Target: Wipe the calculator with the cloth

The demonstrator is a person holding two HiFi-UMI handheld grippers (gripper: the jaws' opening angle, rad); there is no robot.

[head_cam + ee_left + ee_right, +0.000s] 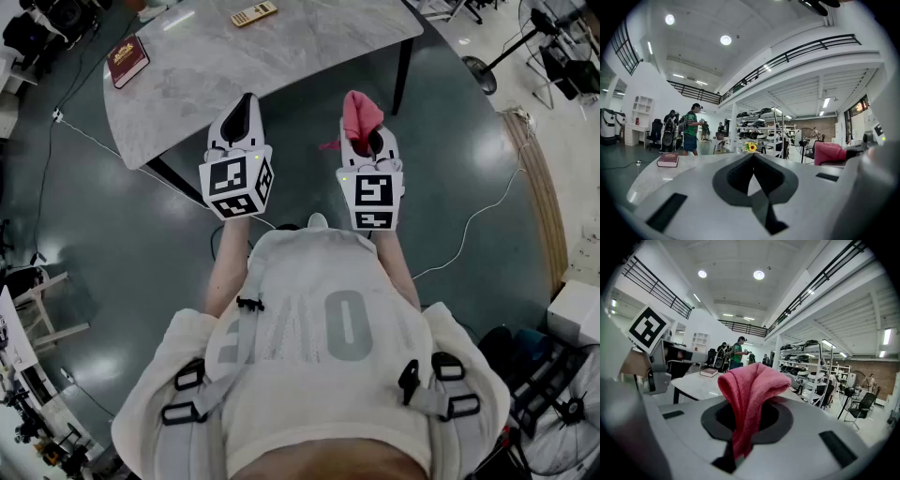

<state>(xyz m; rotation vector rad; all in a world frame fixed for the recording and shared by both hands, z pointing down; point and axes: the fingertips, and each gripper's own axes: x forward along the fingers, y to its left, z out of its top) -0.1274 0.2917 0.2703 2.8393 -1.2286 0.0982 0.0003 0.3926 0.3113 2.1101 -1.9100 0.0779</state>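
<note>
Status: wiping not begun.

- Right tongs: clamped on pink cloth, its bulk bunched above the jaws.
- Left tongs: fully closed, empty.
- Calculator: lay at the far edge of the surface, well apart from both tongs, which hung short of its near edge.
- Remaining: reach, wipe.
- Surroundings: red book at the left corner, floor cable. Nothing appeared to block the approach.

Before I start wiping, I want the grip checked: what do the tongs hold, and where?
The right tongs pinch the pink cloth at a bunched fold; the left tongs are shut and empty.
</note>
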